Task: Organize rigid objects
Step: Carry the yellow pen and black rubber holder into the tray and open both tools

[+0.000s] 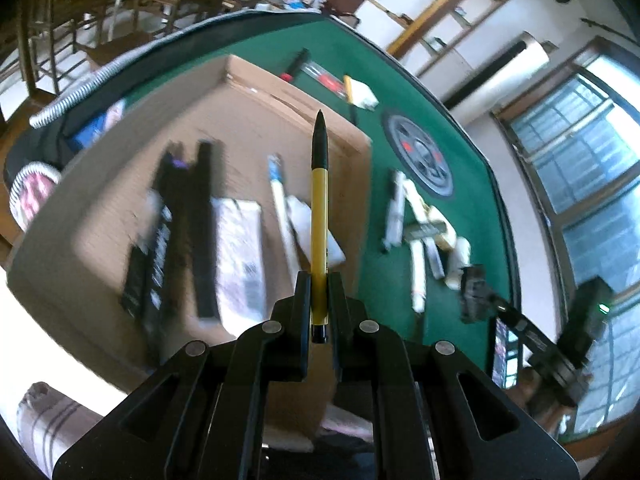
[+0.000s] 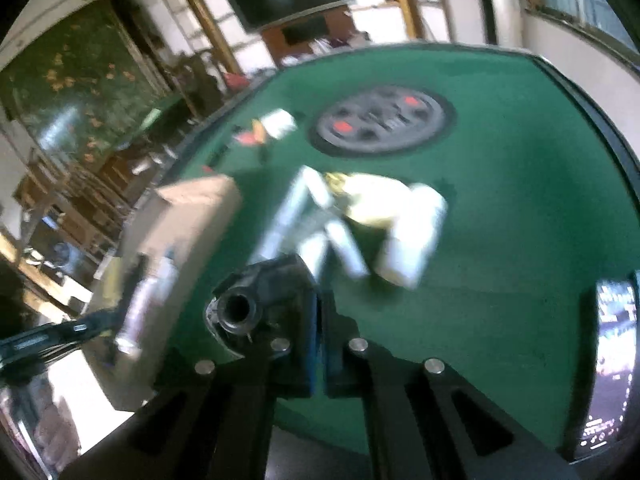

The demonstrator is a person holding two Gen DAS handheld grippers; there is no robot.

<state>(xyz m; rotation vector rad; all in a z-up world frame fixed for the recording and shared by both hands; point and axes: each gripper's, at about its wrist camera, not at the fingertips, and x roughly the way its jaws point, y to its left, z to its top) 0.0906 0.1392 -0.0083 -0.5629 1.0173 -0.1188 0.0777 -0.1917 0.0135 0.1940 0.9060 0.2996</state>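
The left gripper pinches a yellow pen upright over the open cardboard box, seemingly to drop it in, while the right gripper clamps a black object above the green table.

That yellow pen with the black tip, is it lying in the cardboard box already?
No, the yellow pen is clamped between the closed jaws of the left gripper, held above the cardboard box.
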